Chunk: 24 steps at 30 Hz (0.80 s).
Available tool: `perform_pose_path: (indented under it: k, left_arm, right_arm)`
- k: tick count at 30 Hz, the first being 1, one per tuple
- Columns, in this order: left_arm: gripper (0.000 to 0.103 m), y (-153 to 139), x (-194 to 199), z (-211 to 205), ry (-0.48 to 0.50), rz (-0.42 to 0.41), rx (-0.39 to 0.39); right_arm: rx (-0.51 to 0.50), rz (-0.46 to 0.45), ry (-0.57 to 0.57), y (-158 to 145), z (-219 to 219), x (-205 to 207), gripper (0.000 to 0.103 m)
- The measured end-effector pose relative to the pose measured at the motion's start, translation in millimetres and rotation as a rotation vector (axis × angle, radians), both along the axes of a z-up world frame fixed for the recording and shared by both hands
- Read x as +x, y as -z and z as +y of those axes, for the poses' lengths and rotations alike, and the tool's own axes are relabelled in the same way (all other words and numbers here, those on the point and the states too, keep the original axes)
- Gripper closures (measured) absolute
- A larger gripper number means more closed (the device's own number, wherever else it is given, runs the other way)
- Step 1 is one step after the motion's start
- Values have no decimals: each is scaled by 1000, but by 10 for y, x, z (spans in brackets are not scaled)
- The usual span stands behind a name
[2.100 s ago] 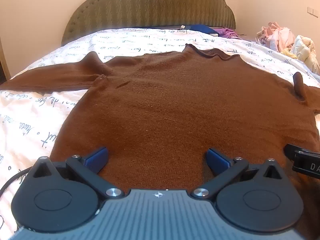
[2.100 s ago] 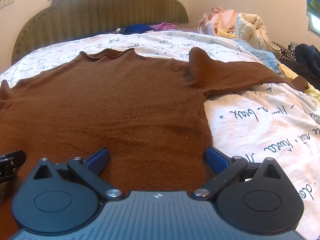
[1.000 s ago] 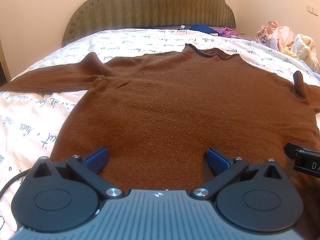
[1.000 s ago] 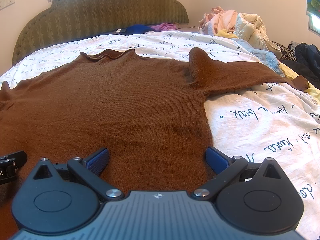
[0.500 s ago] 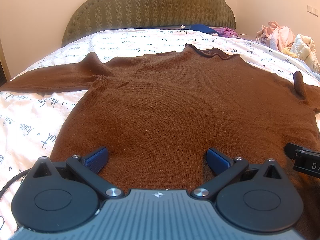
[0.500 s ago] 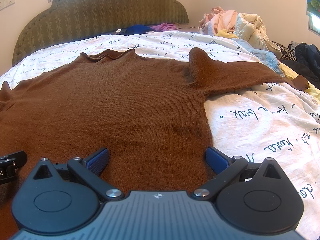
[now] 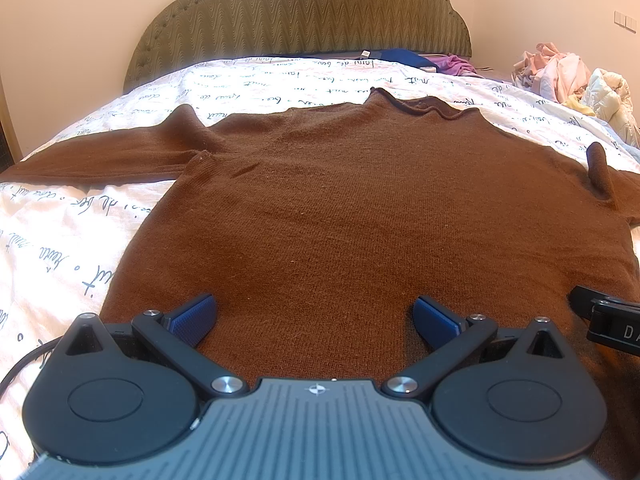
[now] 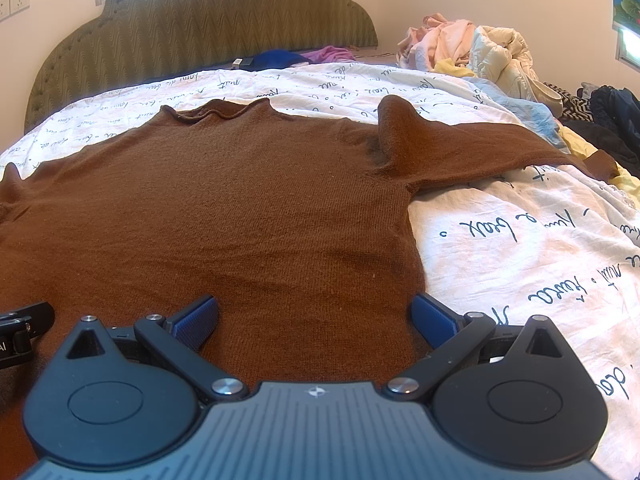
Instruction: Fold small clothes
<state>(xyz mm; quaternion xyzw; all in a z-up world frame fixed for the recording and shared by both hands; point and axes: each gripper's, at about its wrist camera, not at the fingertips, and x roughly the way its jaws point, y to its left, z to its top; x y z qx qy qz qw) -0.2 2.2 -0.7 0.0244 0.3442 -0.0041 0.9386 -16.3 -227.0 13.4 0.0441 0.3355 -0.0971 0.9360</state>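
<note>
Sweater (image 7: 360, 216) laid flat on the bedspread (image 7: 52, 240), collar toward the headboard (image 7: 304, 12), sleeves spread to either side; both grippers positioned side by side over its near hem; clothes pile (image 8: 472, 46) heaped beyond the right sleeve (image 8: 472, 148)

Sweater (image 7: 360, 216): brown knitted cloth, matt, fine fuzzy ribbing.
Bed cover (image 8: 520, 248): white woven cloth, matt, softly creased, printed with dark script.
Headboard (image 7: 304, 12): olive upholstery cloth with a raised zigzag weave.
Left gripper (image 7: 314, 316): matt black plastic, blue textured pads, shiny metal pivots.
Right gripper (image 8: 314, 316): same matt plastic, ribbed grey housing.
</note>
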Motion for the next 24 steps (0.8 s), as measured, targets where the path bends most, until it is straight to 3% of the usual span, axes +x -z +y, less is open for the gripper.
perform_pose_path:
  k: [21,24]
  left_arm:
    - [0,-1,-1,-3,0,-1,0]
    - [0,-16,-9,-55,2,-7,9]
  right_arm:
    - [4,8,-8,-9,-7,1,0]
    - [73,16,-78,-176,-170,-52,0]
